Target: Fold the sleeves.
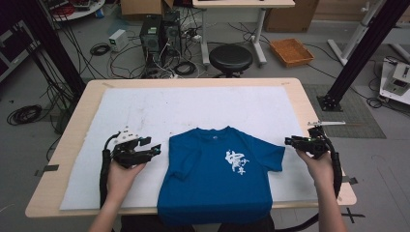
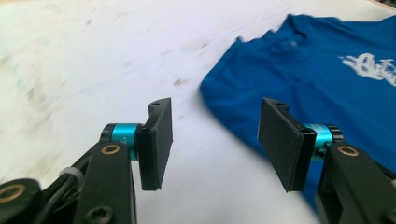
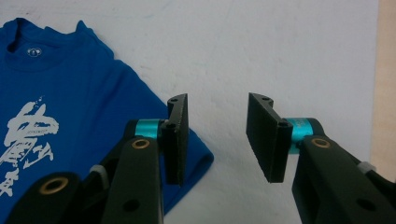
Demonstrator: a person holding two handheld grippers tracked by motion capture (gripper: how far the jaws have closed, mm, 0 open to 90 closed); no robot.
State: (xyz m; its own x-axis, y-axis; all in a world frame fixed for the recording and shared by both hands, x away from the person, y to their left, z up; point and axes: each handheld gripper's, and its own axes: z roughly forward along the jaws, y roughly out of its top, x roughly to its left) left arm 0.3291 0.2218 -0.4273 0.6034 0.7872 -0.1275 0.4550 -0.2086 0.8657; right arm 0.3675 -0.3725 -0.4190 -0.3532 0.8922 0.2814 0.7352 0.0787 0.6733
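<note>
A white cloth [image 1: 159, 104] covers most of the wooden table [image 1: 309, 104]. Behind the table stands 1 round black stool [image 1: 230, 58]. An orange tray [image 1: 291, 51] lies on the grey floor to its right. 2 dark computer towers [image 1: 159, 30] sit among tangled cables [image 1: 125, 58], with a small white box [image 1: 117, 39] beside them.

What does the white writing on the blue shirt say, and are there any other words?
White brush-style characters on the chest of the blue T-shirt: too stylised and small to read.
Small white mark inside the collar: too small to read.
Nothing else in the pictures carries readable words or numbers.
</note>
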